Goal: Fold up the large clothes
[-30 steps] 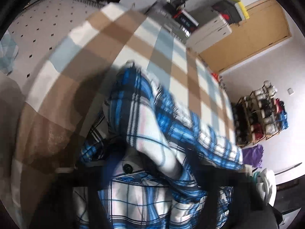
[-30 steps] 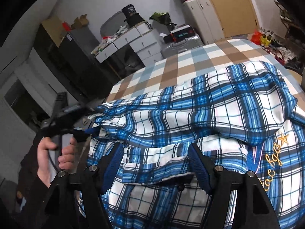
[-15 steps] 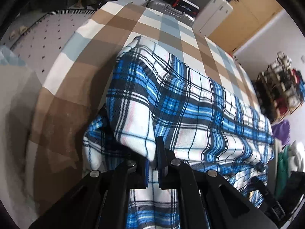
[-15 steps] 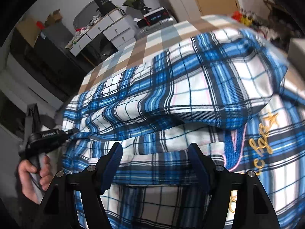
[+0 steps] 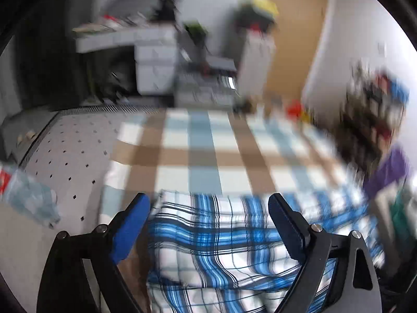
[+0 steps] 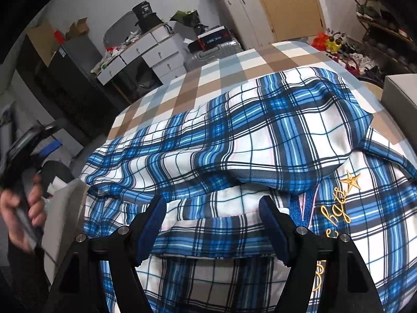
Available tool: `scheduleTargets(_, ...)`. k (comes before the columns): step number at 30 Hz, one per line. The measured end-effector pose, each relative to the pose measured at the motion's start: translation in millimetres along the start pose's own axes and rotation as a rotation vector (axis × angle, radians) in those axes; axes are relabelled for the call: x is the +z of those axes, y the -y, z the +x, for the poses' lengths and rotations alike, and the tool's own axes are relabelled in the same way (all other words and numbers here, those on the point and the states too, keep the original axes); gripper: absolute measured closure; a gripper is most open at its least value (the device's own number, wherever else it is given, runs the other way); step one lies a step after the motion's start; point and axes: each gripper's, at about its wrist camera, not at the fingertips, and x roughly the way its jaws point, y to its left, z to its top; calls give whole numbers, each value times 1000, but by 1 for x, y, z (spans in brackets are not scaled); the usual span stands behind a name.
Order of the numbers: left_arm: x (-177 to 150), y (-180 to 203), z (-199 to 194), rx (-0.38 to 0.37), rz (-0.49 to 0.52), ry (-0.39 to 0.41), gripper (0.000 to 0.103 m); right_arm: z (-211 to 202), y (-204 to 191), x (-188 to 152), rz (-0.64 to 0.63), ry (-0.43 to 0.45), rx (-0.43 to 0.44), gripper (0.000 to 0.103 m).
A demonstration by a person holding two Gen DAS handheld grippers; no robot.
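A blue-and-white plaid shirt with gold embroidery lies bunched on a bed with a brown, blue and white check cover. One side of it is folded over the middle. My right gripper hovers open just above the shirt's near hem, pads apart from the cloth. The left wrist view is blurred. There my left gripper is above the shirt's left edge, its jaws opening wide with the cloth lying loose below them. A hand holds that gripper at the bed's left side.
White drawers, a silver suitcase, a white cabinet and a wooden door stand behind the bed. A shoe rack is at the right. A plastic bottle lies on the dotted floor mat. A grey box borders the bed.
My left gripper let go of the shirt fold, opened wide and lifted away, its view swinging up toward the room. The folded side now rests on the shirt. The right gripper stayed about where it was.
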Motion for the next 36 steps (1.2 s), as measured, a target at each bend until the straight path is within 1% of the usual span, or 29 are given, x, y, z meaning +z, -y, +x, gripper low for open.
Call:
scheduleTargets(1,-2,0,14,41,7,-18,14,1,0,1,0,-3,5,30)
scheduleTargets(2,-6,-2,26,57,-3,-30,14,1,0,2,-2,-2,8,30)
scheduleTargets(3,-13,-6,41,49,-19,-76,14,1,-1,3,-8,1,8,30)
scheduleTargets(5,-37,-15,69,-30,-67,-223,15,-2,-2,5,-27,17,10,30)
scheduleTargets(6,-51,-21,84,-54,-95,-289,18,-3,-3,6,-35,21,13,30)
scheduleTargets(7,-59,-24,88,-51,-103,-300,20,-4,-3,6,-43,24,20,30)
scheduleTargets(8,-64,-25,89,-50,-100,-296,20,-5,-3,7,-45,25,25,30)
scheduleTargets(9,-66,-23,85,-39,-70,-279,20,-6,-2,7,-40,27,30,30)
scheduleTargets(12,-65,-19,82,-14,-10,-326,20,-7,2,8,-10,24,47,30)
scheduleTargets(13,-61,-19,77,1,-3,-331,20,-8,3,8,-4,25,48,30)
scheduleTargets(14,-57,-19,68,5,-11,-315,20,-10,4,8,3,29,46,29)
scheduleTargets(15,-51,-19,57,-21,-31,-298,20,-12,6,8,11,37,45,30)
scheduleTargets(16,-45,-17,44,-81,-57,-271,20,-14,7,9,20,45,46,29)
scheduleTargets(17,-41,-9,39,-118,-65,-252,20,-15,9,9,30,49,51,29)
scheduleTargets(18,-39,-2,32,-134,-48,-238,20,-17,10,10,41,52,56,29)
scheduleTargets(19,-39,9,33,-120,-23,-244,20,-18,12,11,49,56,58,27)
scheduleTargets(20,-41,19,39,-93,11,-266,20,-18,12,11,53,59,59,27)
scheduleTargets(21,-51,25,49,-77,46,-309,20,-18,13,11,54,58,57,27)
scheduleTargets(23,-72,27,72,-79,60,-396,20,-17,14,10,49,52,52,27)
scheduleTargets(24,-82,27,83,-61,63,-428,21,-16,14,10,47,48,50,27)
scheduleTargets(25,-88,31,81,-43,102,-380,20,-15,14,10,48,45,50,27)
scheduleTargets(26,-91,35,78,-26,133,-370,19,-15,16,11,50,42,49,27)
scheduleTargets(27,-95,39,77,-7,156,-378,19,-15,17,11,53,38,47,27)
scheduleTargets(28,-96,40,72,5,159,-370,19,-14,18,11,57,35,45,27)
scheduleTargets(29,-96,40,65,3,145,-362,20,-14,19,11,60,30,43,27)
scheduleTargets(31,-96,36,52,-39,88,-337,20,-14,21,14,57,17,44,27)
scheduleTargets(32,-98,33,45,-66,50,-328,20,-16,21,18,42,22,28,27)
scheduleTargets(35,-103,28,31,-120,-12,-294,20,-25,17,44,-21,59,-79,26)
scheduleTargets(36,-104,26,33,-122,-22,-288,20,-26,11,60,-68,74,-120,24)
